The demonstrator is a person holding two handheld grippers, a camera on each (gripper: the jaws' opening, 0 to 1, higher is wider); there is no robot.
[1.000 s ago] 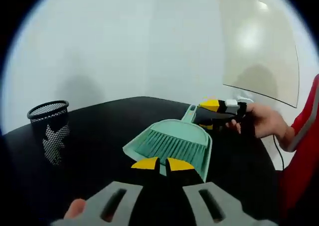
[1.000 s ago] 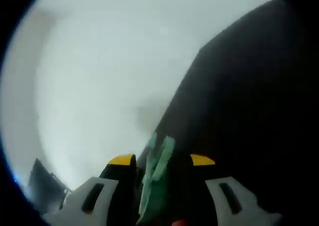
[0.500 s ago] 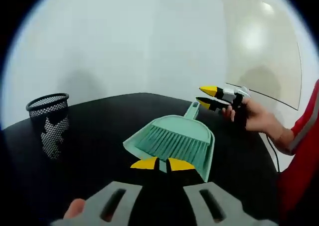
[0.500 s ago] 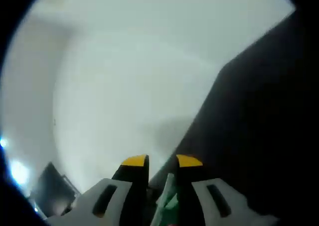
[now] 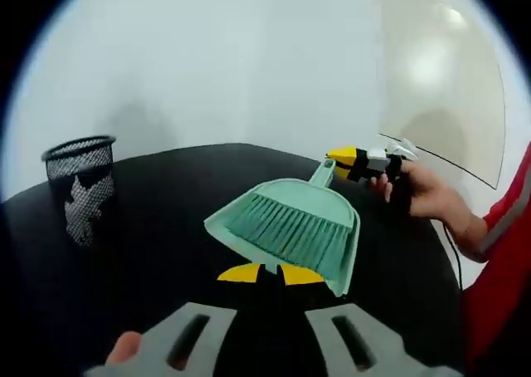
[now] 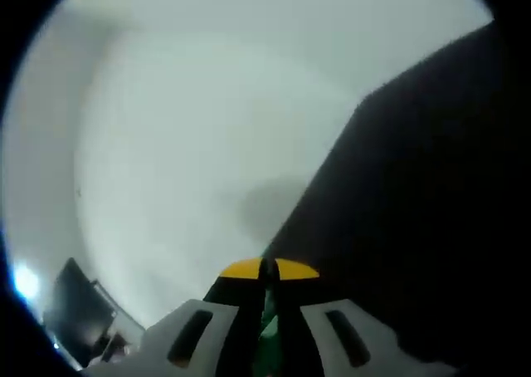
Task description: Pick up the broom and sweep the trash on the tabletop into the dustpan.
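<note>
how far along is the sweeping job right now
Early stage. Done: the right gripper has shut on the green handle at the far end of the dustpan, where the broom lies nested. In hand: the left gripper is shut at the dustpan's near rim, though contact is unclear. Left: separating the broom and all the sweeping; I can't spot trash on the table.

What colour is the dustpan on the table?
Mint green; the dustpan shows best in the left gripper view.
</note>
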